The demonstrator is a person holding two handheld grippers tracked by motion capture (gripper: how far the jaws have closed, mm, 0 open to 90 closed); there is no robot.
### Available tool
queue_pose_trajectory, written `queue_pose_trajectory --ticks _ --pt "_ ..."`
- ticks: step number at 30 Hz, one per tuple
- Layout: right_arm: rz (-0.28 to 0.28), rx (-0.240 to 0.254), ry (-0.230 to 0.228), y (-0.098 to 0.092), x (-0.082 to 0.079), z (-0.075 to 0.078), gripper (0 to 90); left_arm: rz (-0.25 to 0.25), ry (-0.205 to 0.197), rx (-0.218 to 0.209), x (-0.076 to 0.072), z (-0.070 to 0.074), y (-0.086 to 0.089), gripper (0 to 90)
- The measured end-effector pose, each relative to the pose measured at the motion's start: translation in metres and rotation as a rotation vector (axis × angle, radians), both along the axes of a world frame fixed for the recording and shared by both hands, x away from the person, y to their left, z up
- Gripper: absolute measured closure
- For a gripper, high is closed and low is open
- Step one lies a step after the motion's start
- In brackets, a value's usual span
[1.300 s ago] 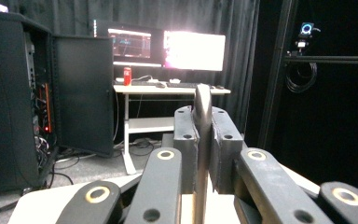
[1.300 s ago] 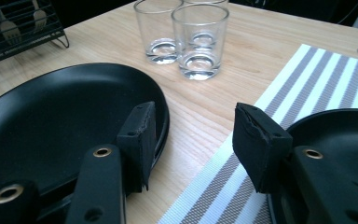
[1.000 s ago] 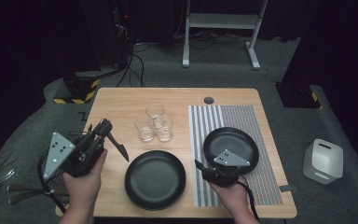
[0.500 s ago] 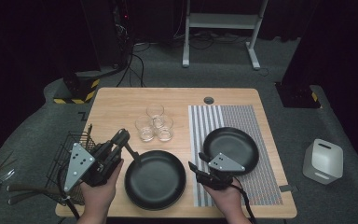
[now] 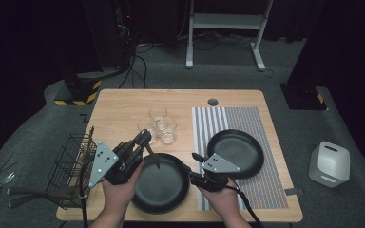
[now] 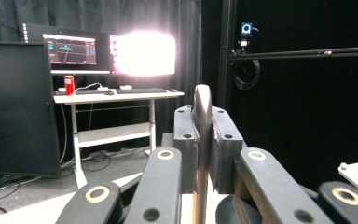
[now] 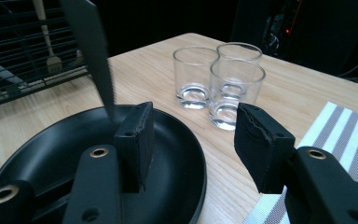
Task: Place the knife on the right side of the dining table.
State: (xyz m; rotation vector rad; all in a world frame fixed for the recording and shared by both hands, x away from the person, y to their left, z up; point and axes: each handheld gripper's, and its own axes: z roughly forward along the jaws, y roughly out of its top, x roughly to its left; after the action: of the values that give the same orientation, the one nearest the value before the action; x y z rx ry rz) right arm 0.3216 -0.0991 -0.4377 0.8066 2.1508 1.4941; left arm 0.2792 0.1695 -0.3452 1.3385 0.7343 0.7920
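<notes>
My left hand-held gripper (image 5: pixel 145 142) clamps a knife (image 5: pixel 152 158) over the near plate (image 5: pixel 164 190); my right hand-held gripper (image 5: pixel 193 164) waits half-open, steadying nothing.

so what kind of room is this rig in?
Probably a lab or recording studio, not a kitchen: black curtains all round, a desk with lit monitors, a camera on a rail, and floor cables behind the wooden table.

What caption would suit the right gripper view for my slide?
Open right hand-held gripper at the rim of a black plate, a dark knife blade above it, three glasses behind.
</notes>
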Motion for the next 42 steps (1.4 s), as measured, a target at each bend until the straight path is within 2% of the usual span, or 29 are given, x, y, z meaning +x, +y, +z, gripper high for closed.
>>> queue_pose_trajectory --ticks 11,16,18,31,42 --pt "0.031 0.02 -0.028 0.005 -0.006 0.007 47.9 -0.028 0.004 0.011 0.008 -0.004 -0.021 83.2" --pt "0.035 0.032 -0.03 0.001 -0.011 0.007 48.9 -0.037 0.012 0.011 0.012 -0.006 -0.029 83.2" --pt "0.048 0.056 -0.017 -0.004 -0.012 0.006 50.0 -0.042 0.01 -0.001 0.012 -0.007 -0.034 83.1" --pt "0.028 0.094 -0.037 -0.019 -0.012 0.009 50.8 -0.085 0.024 0.012 0.017 -0.017 -0.058 83.1" --pt "0.015 0.1 -0.056 -0.021 -0.012 0.01 52.9 -0.126 0.034 0.013 0.021 -0.023 -0.079 83.1"
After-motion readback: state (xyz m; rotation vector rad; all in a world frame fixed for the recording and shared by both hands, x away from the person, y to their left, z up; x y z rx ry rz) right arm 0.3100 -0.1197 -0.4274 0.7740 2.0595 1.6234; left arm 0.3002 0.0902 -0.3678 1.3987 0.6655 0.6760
